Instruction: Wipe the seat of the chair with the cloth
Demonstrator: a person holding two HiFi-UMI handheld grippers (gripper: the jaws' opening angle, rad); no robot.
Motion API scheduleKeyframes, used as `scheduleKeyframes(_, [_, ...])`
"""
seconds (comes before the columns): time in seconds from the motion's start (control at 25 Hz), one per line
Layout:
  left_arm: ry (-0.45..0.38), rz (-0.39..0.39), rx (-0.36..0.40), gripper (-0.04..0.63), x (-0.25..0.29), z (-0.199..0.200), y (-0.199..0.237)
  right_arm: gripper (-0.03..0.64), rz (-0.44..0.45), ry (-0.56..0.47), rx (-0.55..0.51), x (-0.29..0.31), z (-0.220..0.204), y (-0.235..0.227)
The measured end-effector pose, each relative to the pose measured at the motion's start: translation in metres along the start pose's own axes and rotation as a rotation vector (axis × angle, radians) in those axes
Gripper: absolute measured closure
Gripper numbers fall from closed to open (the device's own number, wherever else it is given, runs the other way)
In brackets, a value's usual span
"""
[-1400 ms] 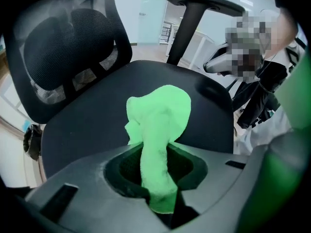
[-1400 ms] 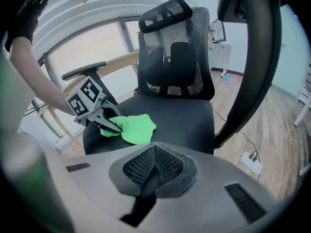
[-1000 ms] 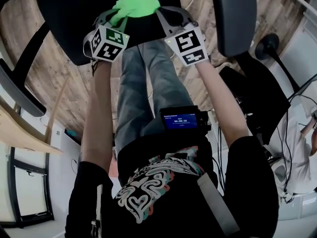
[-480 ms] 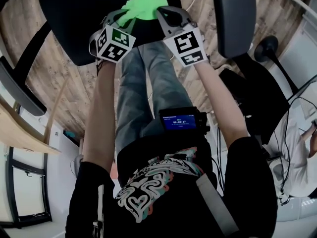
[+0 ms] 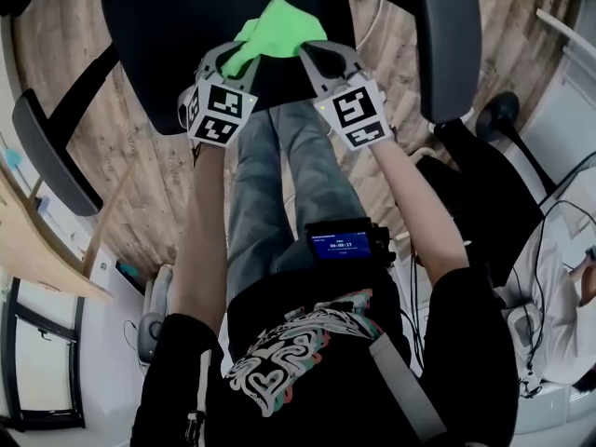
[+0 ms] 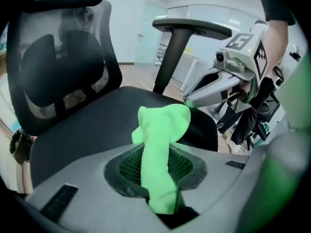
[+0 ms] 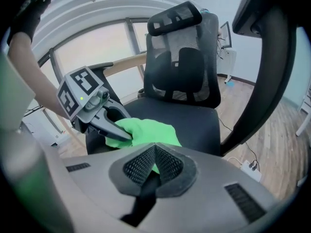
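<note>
The cloth (image 5: 275,26), clamped in the left gripper's (image 6: 158,178) closed jaws, is being drawn slightly nearer the seat's (image 5: 158,35) front edge, with the right gripper (image 7: 153,164) being held beside it, jaws shut and seemingly empty, so wiping is judged under way.

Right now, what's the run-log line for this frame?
left tongs: shut on cloth | right tongs: shut on cloth | cloth: bunched over front of chair seat

Noted: the cloth (image 6: 163,130) disappears at its lower end between the jaws of my left gripper (image 6: 156,173). At my right gripper (image 7: 153,166) only a green sliver shows. The head view's top edge cuts off the seat (image 5: 158,45). The print on the screen (image 5: 341,244) is too small to read.
</note>
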State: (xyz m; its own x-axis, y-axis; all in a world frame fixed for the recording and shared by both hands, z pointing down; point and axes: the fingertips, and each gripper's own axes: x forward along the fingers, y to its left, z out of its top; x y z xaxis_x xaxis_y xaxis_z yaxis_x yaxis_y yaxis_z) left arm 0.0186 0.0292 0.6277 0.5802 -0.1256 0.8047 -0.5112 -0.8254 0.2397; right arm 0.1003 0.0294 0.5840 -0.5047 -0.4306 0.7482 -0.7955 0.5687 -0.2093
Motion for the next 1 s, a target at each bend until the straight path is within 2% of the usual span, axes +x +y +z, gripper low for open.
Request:
scheduleKeyframes(0.2, [-0.077,0.087,0.024,0.488,-0.036,0.013,0.02,0.615,0.004,-0.019,0.002,-0.008,0.009,0.001])
scheduleKeyframes(0.52, [-0.145,0.22,0.009,0.488,-0.094,0.021,0.054,0.615,0.011,-0.076,0.019,-0.022,0.039,0.0])
scheduleKeyframes(0.84, [-0.205,0.274,-0.025,0.488,-0.13,0.053,0.042,0.615,0.016,-0.13,0.031,-0.055,0.072,-0.002])
scheduleKeyframes(1.0, [-0.252,0.288,-0.026,0.488,-0.149,0.077,0.037,0.615,-0.014,-0.148,0.016,-0.073,0.091,-0.006])
